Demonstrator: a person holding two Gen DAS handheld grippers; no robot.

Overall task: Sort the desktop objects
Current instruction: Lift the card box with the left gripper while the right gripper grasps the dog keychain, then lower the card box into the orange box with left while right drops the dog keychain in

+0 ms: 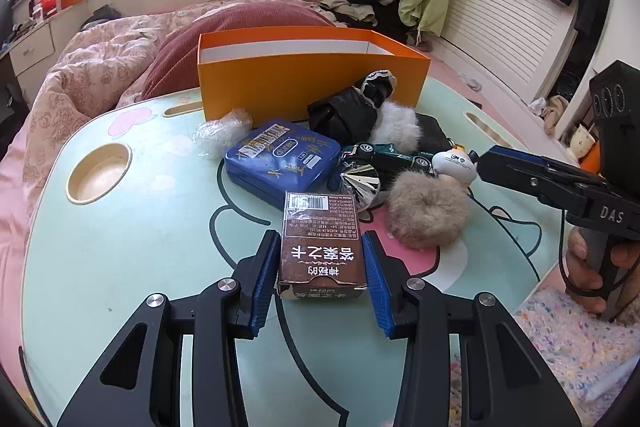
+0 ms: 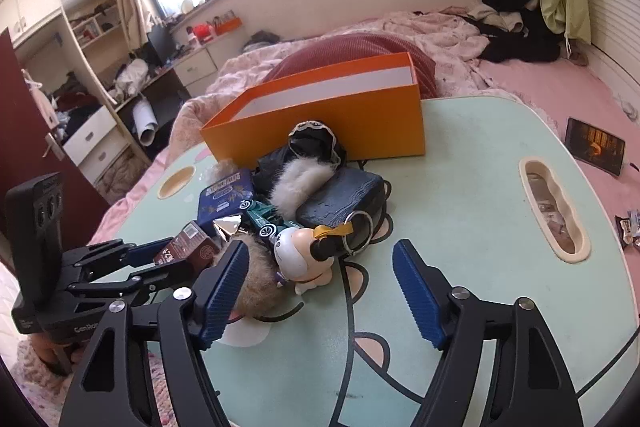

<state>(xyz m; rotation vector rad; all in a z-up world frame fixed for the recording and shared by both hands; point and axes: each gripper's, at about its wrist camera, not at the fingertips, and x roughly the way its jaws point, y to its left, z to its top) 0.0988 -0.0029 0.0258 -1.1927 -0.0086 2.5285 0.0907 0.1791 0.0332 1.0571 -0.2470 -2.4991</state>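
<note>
A brown card box (image 1: pixel 323 251) with a barcode lies on the mint-green table (image 1: pixel 120 247), and my left gripper (image 1: pixel 322 267) is shut on its near end, blue pads against both long sides. My right gripper (image 2: pixel 320 253) is open above the table, with a white-headed toy figure (image 2: pixel 300 251) between its fingers and untouched. In the left wrist view its tip (image 1: pixel 486 163) is beside that figure (image 1: pixel 454 163). An open orange box (image 1: pixel 308 83) stands behind the pile.
The pile holds a blue tin (image 1: pixel 276 163), a green toy car (image 1: pixel 392 155), a silver cone (image 1: pixel 360 183), a brown furry scrunchie (image 1: pixel 428 215), white fur (image 1: pixel 396 127), black lace cloth (image 1: pixel 348 111) and a dark wallet (image 2: pixel 340 203). Bedding surrounds the table.
</note>
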